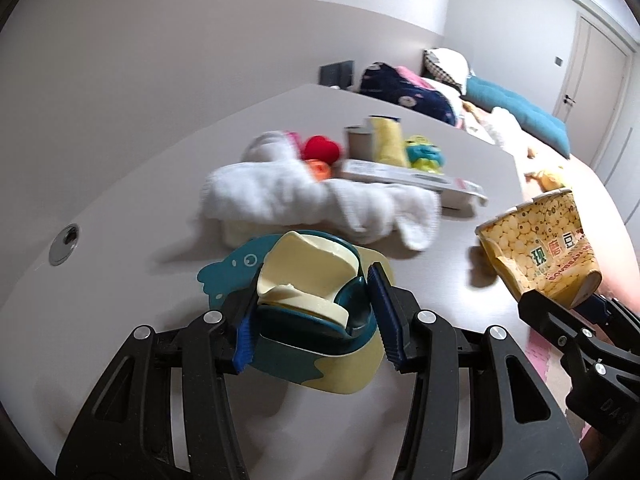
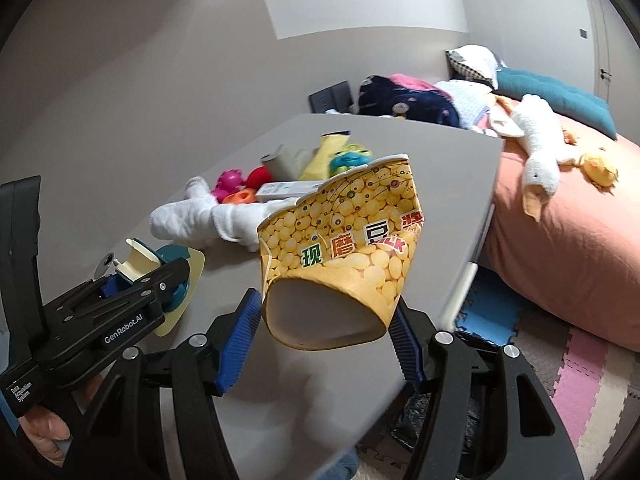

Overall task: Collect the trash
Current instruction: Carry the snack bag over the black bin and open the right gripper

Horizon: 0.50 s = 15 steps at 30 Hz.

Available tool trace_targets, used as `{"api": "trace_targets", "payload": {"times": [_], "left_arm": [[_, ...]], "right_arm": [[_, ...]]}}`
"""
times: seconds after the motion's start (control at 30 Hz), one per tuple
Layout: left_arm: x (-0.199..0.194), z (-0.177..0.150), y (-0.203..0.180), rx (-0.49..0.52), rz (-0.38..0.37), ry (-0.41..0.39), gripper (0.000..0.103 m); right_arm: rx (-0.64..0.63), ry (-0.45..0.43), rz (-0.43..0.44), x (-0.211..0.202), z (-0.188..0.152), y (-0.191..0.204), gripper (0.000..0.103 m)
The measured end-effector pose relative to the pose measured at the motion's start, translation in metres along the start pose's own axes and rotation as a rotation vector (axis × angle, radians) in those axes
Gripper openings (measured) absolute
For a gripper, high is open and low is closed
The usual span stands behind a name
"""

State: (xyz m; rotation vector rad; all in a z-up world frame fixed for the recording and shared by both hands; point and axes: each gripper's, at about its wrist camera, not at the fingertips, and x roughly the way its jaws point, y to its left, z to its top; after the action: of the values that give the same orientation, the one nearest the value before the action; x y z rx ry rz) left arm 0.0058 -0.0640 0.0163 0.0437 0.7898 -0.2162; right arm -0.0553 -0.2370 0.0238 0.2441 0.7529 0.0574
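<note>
My right gripper [image 2: 326, 338] is shut on a crushed yellow paper cup [image 2: 340, 248] printed with soybeans, held tilted above the table's right edge; the cup also shows in the left wrist view [image 1: 540, 248]. My left gripper [image 1: 314, 312] is shut on a teal and cream toy dustpan [image 1: 308, 280], which rests on a whale-shaped teal and yellow mat [image 1: 336, 372] on the grey table [image 1: 132, 216]. In the right wrist view the left gripper [image 2: 132, 280] is at the lower left, holding the dustpan [image 2: 140, 260].
A white towel [image 1: 320, 204], a flat white box [image 1: 412, 178], a grey roll [image 1: 358, 140], a yellow cloth [image 1: 390, 140] and coloured toys [image 1: 320, 148] lie further back. A bed [image 2: 568, 248] with a plush goose [image 2: 536, 148] stands right. Foam mats [image 2: 580, 376] cover the floor.
</note>
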Motion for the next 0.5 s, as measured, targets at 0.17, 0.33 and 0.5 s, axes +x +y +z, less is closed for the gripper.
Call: {"api": "trace_targets", "payload": {"times": [0.17, 0.33, 0.5], "left_arm": [[0.001, 0.001, -0.036, 0.04, -0.045, 0.004, 0.049], [0.006, -0.001, -0.074, 0.085, -0.092, 0.016, 0.049], [0.01, -0.003, -0.112, 0.136, -0.14, 0.028, 0.049]], "right_arm": [[0.032, -0.021, -0.038, -0.019, -0.004, -0.027, 0.063], [0.074, -0.041, -0.089, -0.037, -0.006, -0.06, 0.064], [0.123, -0.056, -0.143, -0.052, -0.011, -0.093, 0.064]]}}
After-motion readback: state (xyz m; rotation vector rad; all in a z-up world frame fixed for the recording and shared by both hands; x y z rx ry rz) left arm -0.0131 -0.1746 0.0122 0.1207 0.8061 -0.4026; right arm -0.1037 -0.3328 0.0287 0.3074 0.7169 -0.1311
